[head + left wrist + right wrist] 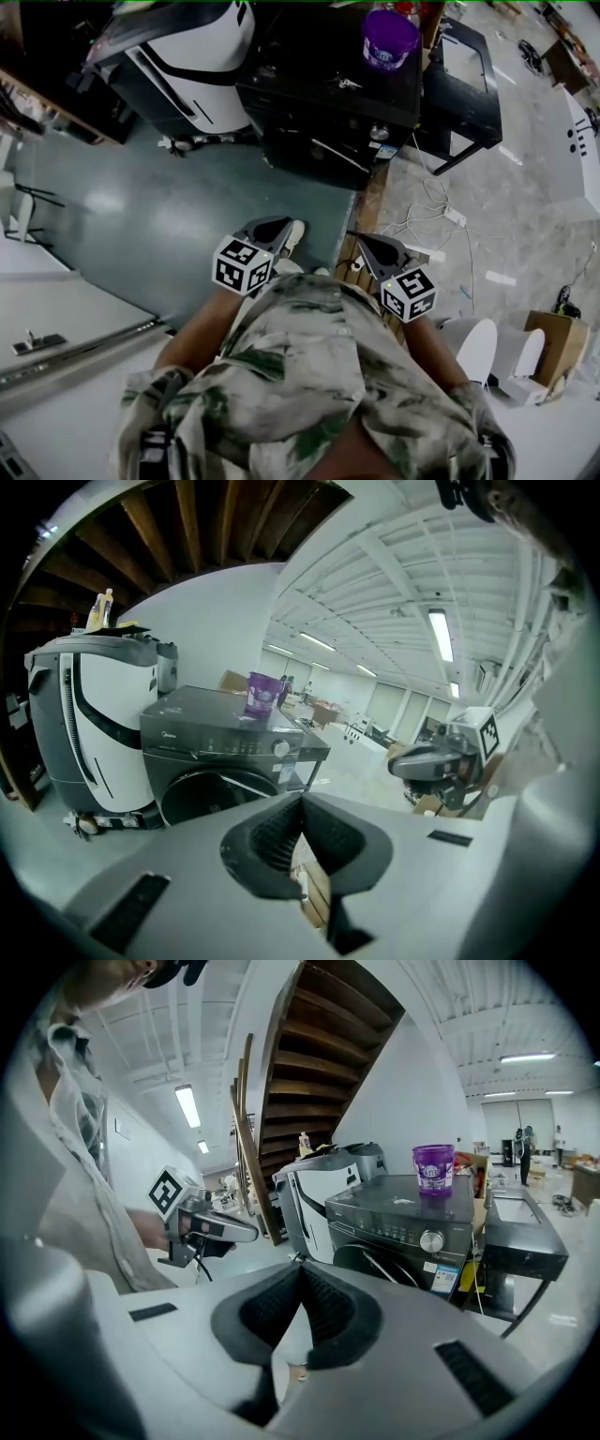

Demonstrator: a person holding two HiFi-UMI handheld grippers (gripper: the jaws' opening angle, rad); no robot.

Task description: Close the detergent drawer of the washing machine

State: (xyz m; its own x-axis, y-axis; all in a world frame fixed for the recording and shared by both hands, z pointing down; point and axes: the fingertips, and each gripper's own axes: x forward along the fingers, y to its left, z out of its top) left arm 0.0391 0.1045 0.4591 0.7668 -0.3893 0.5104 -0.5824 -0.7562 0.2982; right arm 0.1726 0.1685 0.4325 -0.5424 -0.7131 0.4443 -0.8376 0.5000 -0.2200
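Note:
The dark washing machine (328, 94) stands ahead of me with a purple detergent tub (389, 39) on its top. Its front control strip (220, 745) looks flush, with no drawer sticking out. Both grippers hang close to my body, well short of the machine. The left gripper (270, 227) is shut, its ribbed pads meeting with nothing between them (302, 799). The right gripper (371, 247) is shut and empty too (300, 1265). Each gripper view shows the machine (412, 1227) beyond the jaws and the other gripper off to the side.
A big white-and-black unit (187, 56) stands left of the washer, and a black metal stand (464, 84) stands to its right. Cables and a power strip (441, 217) lie on the floor at right, near a cardboard box (553, 342). A wooden staircase (319, 1044) rises behind.

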